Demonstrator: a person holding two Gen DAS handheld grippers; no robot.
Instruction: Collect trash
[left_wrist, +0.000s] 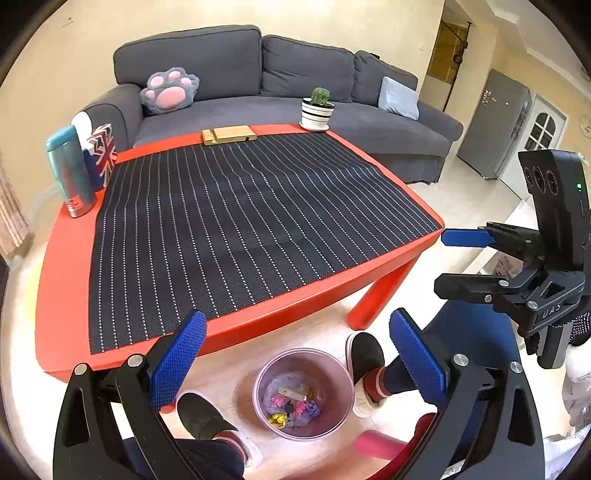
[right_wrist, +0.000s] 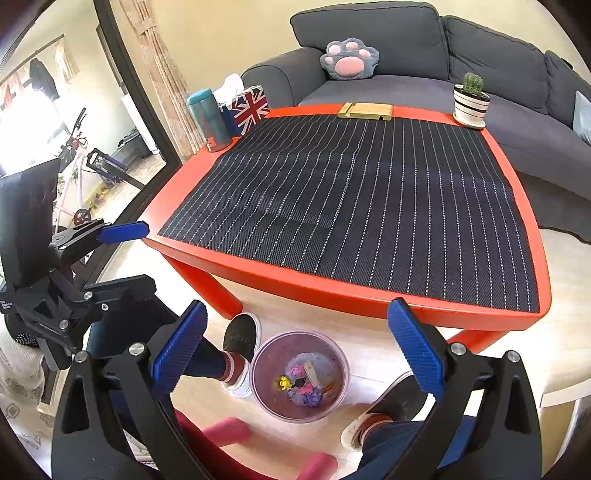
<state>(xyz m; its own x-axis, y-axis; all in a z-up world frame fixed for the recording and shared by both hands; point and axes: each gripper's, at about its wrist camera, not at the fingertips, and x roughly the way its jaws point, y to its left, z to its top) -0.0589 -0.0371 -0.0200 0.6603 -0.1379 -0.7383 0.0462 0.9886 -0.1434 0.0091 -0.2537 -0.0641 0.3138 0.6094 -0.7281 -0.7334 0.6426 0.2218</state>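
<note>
Left gripper (left_wrist: 297, 363) angled steeply downward, jaws spread wide, nothing between them. Right gripper (right_wrist: 295, 350) beside it at three o'clock, tilted down alike, jaws wide, empty.

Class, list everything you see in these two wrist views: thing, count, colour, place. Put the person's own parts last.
table: one, red, centre
mat: one, black striped, on table
flask: one, teal, table corner
tissue box: one, flag print, beside flask
wooden stand: one, tan, far edge
cactus pot: one, white striped, far corner
sofa: one, grey, behind table
paw cushion: one, grey-pink, on sofa
bin: one, clear, floor, trash inside
shoes: two, black, beside bin
left gripper: open, empty
right gripper: open, empty
</note>
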